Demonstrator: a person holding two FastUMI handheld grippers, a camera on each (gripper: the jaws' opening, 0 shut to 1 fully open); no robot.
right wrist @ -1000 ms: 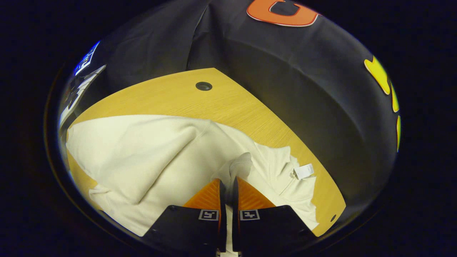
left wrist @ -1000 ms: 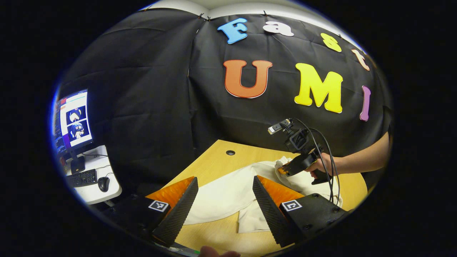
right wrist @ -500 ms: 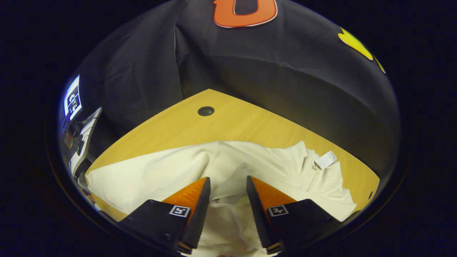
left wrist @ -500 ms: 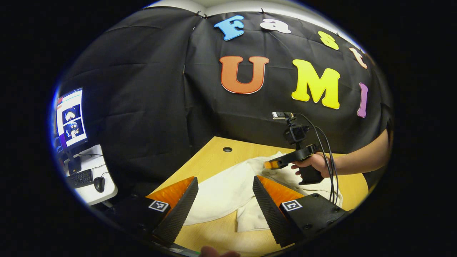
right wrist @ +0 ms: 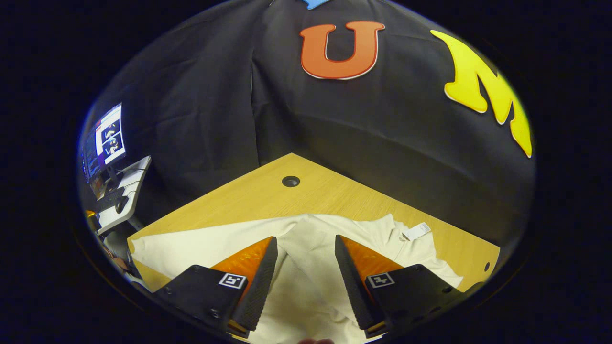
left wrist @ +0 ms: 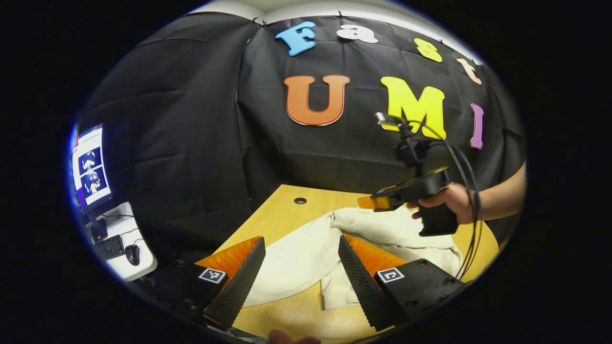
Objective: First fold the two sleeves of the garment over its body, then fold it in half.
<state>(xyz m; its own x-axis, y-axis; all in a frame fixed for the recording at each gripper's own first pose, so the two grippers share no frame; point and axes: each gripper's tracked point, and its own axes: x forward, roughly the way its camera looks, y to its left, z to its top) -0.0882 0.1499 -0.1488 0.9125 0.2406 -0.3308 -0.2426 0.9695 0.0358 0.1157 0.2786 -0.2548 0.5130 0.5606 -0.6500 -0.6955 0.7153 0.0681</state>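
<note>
My cream cotton garment lies spread on the pale wooden table, one sleeve laid over its body below my right gripper, which hangs with fingers parted, holding nothing. My left gripper is spread wide too, near the other sleeve. I judge that sleeve comes next: pinch it near the cuff, lift only slightly, and lay it flat across the body without dragging the cloth.
</note>
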